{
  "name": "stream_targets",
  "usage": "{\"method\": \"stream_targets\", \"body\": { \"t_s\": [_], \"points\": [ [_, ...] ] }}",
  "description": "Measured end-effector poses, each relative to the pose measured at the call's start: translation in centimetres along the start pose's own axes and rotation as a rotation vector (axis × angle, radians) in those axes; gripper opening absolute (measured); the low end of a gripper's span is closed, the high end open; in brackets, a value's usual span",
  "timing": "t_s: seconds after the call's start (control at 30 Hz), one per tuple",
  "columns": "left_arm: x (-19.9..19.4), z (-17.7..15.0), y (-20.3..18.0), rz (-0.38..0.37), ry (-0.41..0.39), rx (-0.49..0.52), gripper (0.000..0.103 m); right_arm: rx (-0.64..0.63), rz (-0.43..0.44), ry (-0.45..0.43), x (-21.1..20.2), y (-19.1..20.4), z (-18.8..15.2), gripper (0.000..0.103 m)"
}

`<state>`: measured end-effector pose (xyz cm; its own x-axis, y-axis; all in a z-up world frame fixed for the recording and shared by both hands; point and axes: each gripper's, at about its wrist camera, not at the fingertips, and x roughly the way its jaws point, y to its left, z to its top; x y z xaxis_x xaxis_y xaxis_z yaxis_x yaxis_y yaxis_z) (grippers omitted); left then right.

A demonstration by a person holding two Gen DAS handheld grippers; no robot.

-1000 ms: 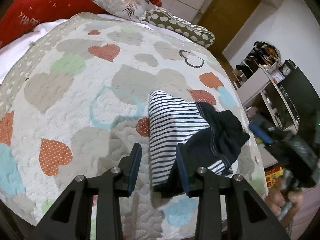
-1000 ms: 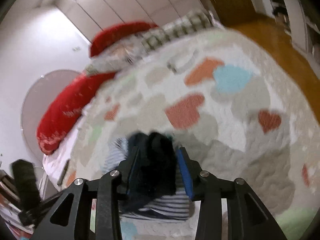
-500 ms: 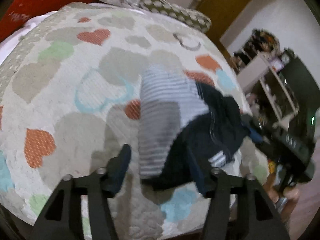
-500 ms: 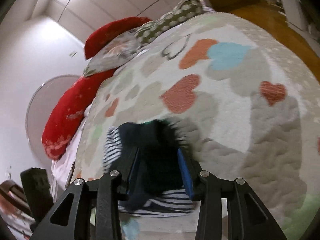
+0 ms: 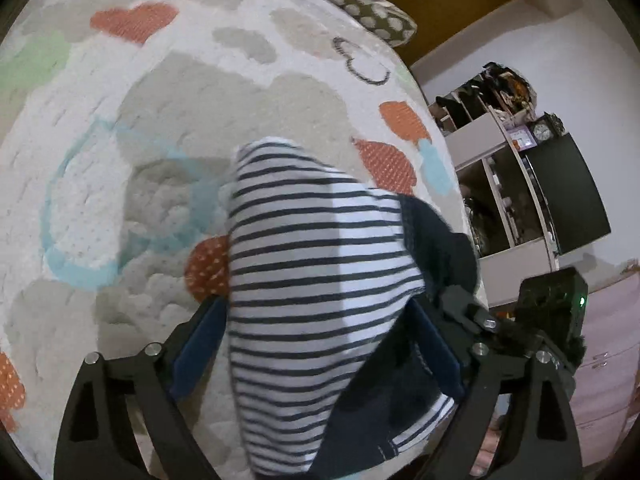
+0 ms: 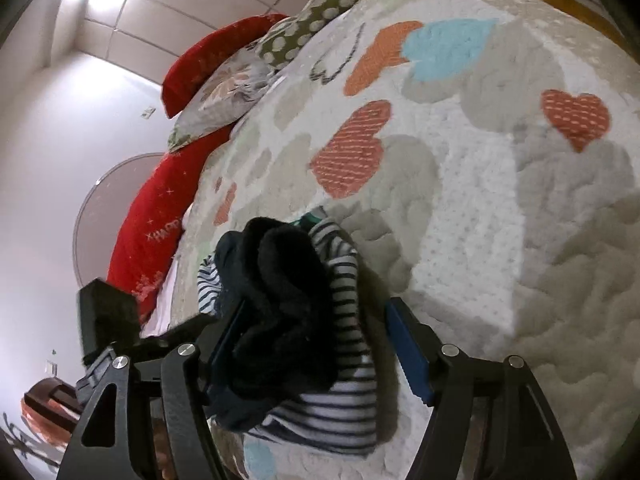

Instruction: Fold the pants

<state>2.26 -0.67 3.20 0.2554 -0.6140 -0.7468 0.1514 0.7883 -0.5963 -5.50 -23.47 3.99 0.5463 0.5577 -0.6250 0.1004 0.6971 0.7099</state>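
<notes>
The pants (image 5: pixel 320 272) are white with thin navy stripes and a dark navy waistband part; they lie bunched in a folded bundle on the heart-patterned quilt (image 5: pixel 168 128). My left gripper (image 5: pixel 320 344) is open, its jaws spread wide on either side of the striped bundle. My right gripper (image 6: pixel 316 344) is open too, with the dark navy and striped cloth (image 6: pixel 288 300) mounded between its jaws. The right gripper's body shows at the right of the left wrist view (image 5: pixel 548 320).
Red, floral and dotted pillows (image 6: pixel 224 92) lie at the head of the bed. A shelf unit with clutter and a dark cabinet (image 5: pixel 560 184) stand beside the bed's right edge. A brown door (image 5: pixel 460 4) is behind. The bed edge is close below the bundle.
Both grippers have opened wide and moved in closer to the bundle. The cloth earlier pinched by the right gripper now sits loose between its jaws.
</notes>
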Motion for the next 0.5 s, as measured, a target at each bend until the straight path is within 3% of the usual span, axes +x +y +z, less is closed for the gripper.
{"method": "stream_targets", "body": {
  "t_s": [0.03, 0.13, 0.27, 0.43, 0.5],
  "points": [
    [0.1, 0.0, -0.3, -0.025, 0.010, 0.004, 0.065, 0.004, 0.041, 0.017, 0.3, 0.1, 0.1, 0.047],
    [-0.2, 0.6, -0.8, -0.041, 0.007, -0.010, 0.060, 0.012, 0.071, 0.027, 0.4, 0.6, 0.6, 0.039],
    [-1.1, 3.0, -1.3, -0.034, -0.024, -0.013, 0.058, -0.016, 0.085, 0.009, 0.1, 2.0, 2.0, 0.037],
    [-1.6, 6.7, -2.3, 0.052, -0.087, 0.027, 0.059, -0.051, 0.072, -0.023, 0.8, 4.0, 4.7, 0.037],
    [-1.0, 7.7, -2.0, 0.129, -0.098, 0.024, 0.062, -0.047, 0.054, -0.028, 1.6, 4.1, 5.8, 0.040]
  ]
}}
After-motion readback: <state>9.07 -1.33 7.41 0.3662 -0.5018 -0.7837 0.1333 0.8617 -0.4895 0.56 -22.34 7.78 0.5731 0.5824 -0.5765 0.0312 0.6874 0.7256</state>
